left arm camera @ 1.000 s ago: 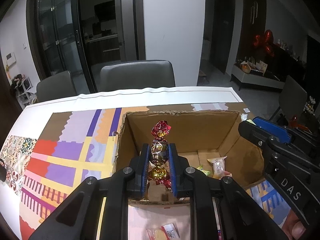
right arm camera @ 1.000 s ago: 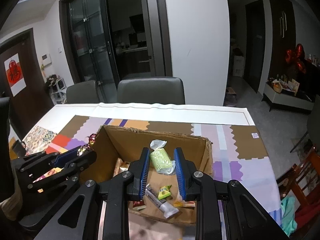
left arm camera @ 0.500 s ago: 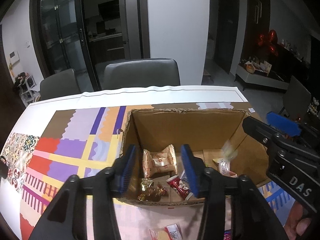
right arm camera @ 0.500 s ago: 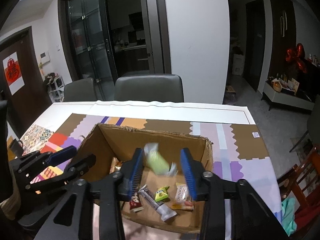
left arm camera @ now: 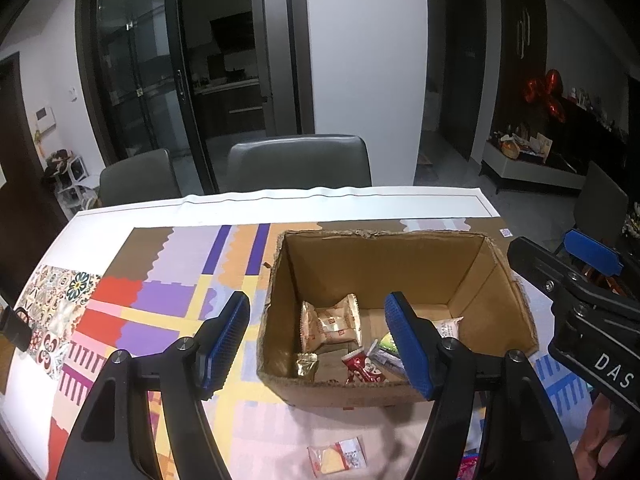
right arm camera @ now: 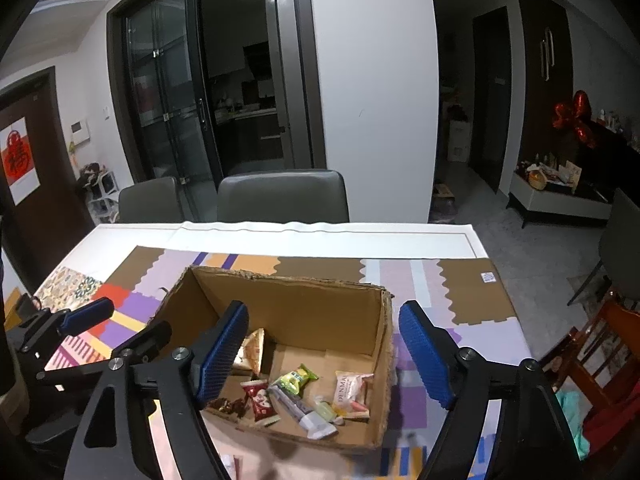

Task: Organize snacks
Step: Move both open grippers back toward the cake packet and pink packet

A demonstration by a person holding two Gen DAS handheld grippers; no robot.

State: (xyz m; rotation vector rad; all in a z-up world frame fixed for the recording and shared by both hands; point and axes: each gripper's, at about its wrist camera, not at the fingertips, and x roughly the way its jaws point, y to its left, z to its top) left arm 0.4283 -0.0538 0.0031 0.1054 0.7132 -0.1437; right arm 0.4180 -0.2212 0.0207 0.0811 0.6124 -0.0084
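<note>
An open cardboard box [left arm camera: 372,264] stands on the patterned tablecloth and also shows in the right wrist view [right arm camera: 304,300]. Several wrapped snacks lie inside: a beige pastry pack [left arm camera: 330,324], a gold sachet [left arm camera: 306,364], a red packet [right arm camera: 260,398], a green candy [right arm camera: 294,378] and a pale green pack [right arm camera: 324,410]. My left gripper [left arm camera: 320,344] is open and empty above the box's near wall. My right gripper [right arm camera: 322,354] is open and empty above the box. A loose snack packet [left arm camera: 338,454] lies on the cloth in front of the box.
Two grey chairs [left arm camera: 300,160] stand at the table's far side. The colourful cloth [left arm camera: 160,292] covers the table left of the box. A red wooden chair [right arm camera: 600,360] stands at the right. The other gripper [left arm camera: 580,308] shows at right in the left wrist view.
Both grippers opened wide. The foil candy string fell from the left gripper into the box and the pale green pack fell from the right gripper into the box.
</note>
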